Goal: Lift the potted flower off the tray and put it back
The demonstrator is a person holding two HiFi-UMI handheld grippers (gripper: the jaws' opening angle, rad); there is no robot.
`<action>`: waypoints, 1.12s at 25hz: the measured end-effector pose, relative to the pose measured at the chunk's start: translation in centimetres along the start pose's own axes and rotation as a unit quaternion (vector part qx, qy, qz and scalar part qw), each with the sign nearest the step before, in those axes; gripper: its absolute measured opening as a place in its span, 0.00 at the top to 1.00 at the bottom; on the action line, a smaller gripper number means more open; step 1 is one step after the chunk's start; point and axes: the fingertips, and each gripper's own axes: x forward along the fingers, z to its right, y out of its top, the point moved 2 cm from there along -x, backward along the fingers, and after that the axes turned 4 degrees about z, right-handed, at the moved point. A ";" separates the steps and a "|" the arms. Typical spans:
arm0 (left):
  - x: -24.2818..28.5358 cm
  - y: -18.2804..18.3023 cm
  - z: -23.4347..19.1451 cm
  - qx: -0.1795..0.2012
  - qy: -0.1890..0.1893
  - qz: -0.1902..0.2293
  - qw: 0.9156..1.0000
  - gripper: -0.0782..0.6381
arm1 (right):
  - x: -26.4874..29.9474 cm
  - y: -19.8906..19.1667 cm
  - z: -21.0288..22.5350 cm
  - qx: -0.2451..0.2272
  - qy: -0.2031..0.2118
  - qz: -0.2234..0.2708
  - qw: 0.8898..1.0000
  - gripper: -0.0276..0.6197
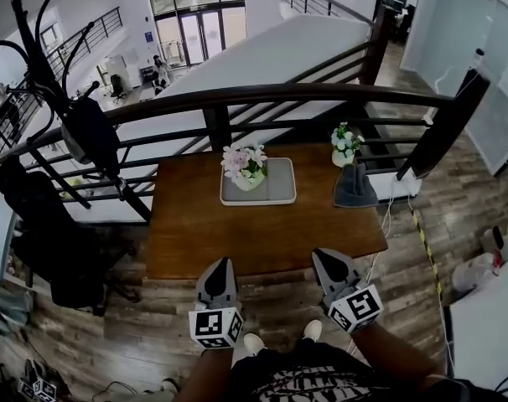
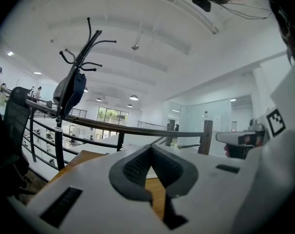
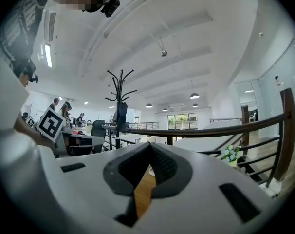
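Observation:
A potted flower (image 1: 244, 164) with pink and white blooms stands upright on the left part of a pale grey tray (image 1: 279, 193), at the back middle of a wooden table (image 1: 195, 233). My left gripper (image 1: 221, 263) hovers at the table's near edge, well short of the tray, with its jaws shut and nothing between them. My right gripper (image 1: 321, 256) sits level beside it, also at the near edge, tips together and empty. In the left gripper view the left gripper (image 2: 150, 147) shows its tips touching. In the right gripper view the right gripper (image 3: 150, 145) looks the same.
A second small potted flower (image 1: 344, 145) stands at the table's back right, also visible as the small potted flower (image 3: 230, 153). A dark grey cloth (image 1: 355, 188) lies in front of it. A dark railing (image 1: 304, 95) runs behind the table; a coat rack (image 1: 53, 82) and black chair (image 1: 44, 233) stand left.

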 end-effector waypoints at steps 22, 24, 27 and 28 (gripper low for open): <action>-0.3 0.8 -6.8 -0.037 -0.035 0.015 0.999 0.88 | 3.9 1.4 -6.0 -0.041 -0.016 -0.026 0.999 0.97; 0.3 0.8 -6.5 -0.037 -0.041 0.015 0.998 0.88 | 4.0 1.3 -5.5 -0.040 -0.020 -0.027 0.999 0.97; 1.5 0.9 -6.0 -0.031 -0.049 0.017 0.998 0.88 | 4.4 1.3 -4.6 -0.039 -0.020 -0.024 0.999 0.97; 1.9 1.0 -5.8 -0.028 -0.051 0.017 0.998 0.88 | 4.6 1.4 -4.3 -0.038 -0.020 -0.022 0.999 0.97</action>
